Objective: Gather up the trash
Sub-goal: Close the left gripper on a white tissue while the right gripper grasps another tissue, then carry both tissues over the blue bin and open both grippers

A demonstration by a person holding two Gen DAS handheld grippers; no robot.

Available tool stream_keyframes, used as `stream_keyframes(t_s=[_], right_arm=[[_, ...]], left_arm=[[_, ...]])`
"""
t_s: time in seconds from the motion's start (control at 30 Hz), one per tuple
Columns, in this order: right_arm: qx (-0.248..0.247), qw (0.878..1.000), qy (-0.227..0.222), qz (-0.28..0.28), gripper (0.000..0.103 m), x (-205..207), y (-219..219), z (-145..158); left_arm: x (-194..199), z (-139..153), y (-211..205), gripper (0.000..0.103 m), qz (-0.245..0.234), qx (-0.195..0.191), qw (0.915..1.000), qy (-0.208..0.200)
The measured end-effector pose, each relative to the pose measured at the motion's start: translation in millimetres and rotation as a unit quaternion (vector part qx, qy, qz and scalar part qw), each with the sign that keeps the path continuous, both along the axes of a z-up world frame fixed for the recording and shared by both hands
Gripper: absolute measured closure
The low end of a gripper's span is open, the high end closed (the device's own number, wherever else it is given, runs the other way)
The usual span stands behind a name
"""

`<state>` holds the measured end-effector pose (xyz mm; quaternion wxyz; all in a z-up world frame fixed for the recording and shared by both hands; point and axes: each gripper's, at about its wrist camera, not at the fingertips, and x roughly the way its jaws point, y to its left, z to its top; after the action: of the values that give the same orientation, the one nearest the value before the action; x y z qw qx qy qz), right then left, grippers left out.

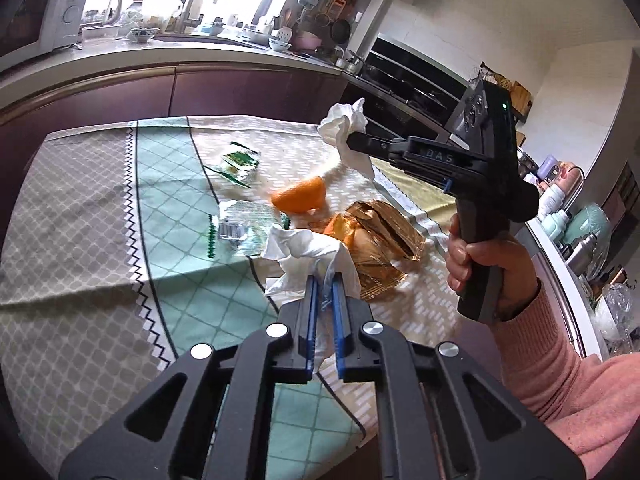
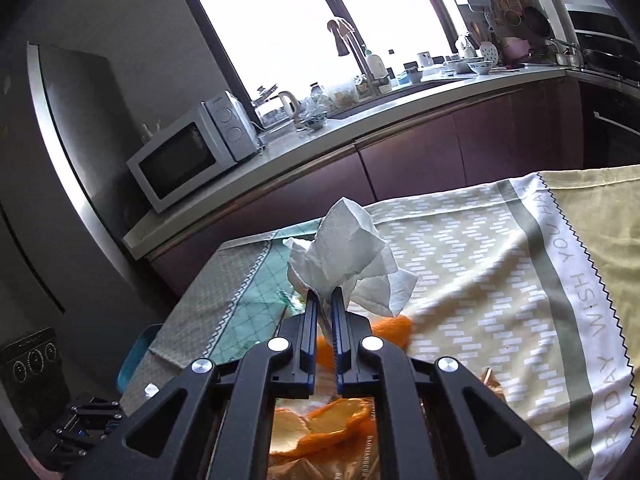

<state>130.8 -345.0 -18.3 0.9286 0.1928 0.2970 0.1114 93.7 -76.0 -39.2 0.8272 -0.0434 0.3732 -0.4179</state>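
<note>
The left gripper (image 1: 325, 286) pinches a crumpled white tissue (image 1: 308, 256) that bulges forward past its fingertips above the tablecloth (image 1: 100, 208), while the right gripper (image 2: 325, 300) pinches a second tissue (image 2: 344, 248), which stands upward from its tips with its long axis roughly vertical.

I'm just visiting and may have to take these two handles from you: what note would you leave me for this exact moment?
Left gripper: shut on a crumpled white tissue.
Right gripper: shut on a second white tissue, held above the table.
On the tablecloth: orange peel, gold wrapper, two green-and-clear wrappers.
Done: both tissues gripped.
Left: bin both tissues (no bin in view), then collect the peel and wrappers.
</note>
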Motion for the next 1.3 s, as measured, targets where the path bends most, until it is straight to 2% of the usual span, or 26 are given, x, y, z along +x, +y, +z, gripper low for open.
stream_keyframes(t_s=[0.2, 0.37, 0.57, 0.73, 0.87, 1.03, 1.27, 1.3], right_arm=[[0.012, 0.997, -0.014, 0.075, 0.097, -6.2, 47.6, 11.4], [0.003, 0.985, -0.019, 0.171, 0.097, -10.9, 117.7, 19.3], [0.0, 0.962, -0.003, 0.274, 0.097, 0.8, 206.1, 13.9], [-0.001, 0.941, 0.023, 0.338, 0.097, 20.1, 275.0, 6.9], [-0.01, 0.929, 0.047, 0.368, 0.097, 36.2, 322.0, -1.2], [-0.022, 0.919, 0.083, 0.386, 0.096, 58.9, 365.3, -20.2], [-0.051, 0.914, 0.132, 0.38, 0.094, 79.6, 403.6, -48.6], [-0.055, 0.914, 0.137, 0.378, 0.091, 81.7, 407.1, -51.7]], left_arm=[[-4.1, 12.7, 50.5, 0.095, 0.054, 0.003, 0.9984, -0.018], [-4.0, 15.2, 110.5, 0.095, 0.119, 0.017, 0.9923, -0.027], [-0.9, 13.9, 188.1, 0.095, 0.215, 0.035, 0.9756, -0.026], [4.5, 7.2, 239.9, 0.095, 0.28, 0.068, 0.9572, -0.025], [13.8, -4.4, 272.9, 0.095, 0.314, 0.083, 0.9456, -0.009], [27.1, -26.4, 297.3, 0.094, 0.336, 0.1, 0.9363, 0.013], [47.4, -55.1, 311.4, 0.09, 0.34, 0.117, 0.9325, 0.036], [50.5, -59.1, 312.0, 0.089, 0.34, 0.121, 0.9317, 0.038]])
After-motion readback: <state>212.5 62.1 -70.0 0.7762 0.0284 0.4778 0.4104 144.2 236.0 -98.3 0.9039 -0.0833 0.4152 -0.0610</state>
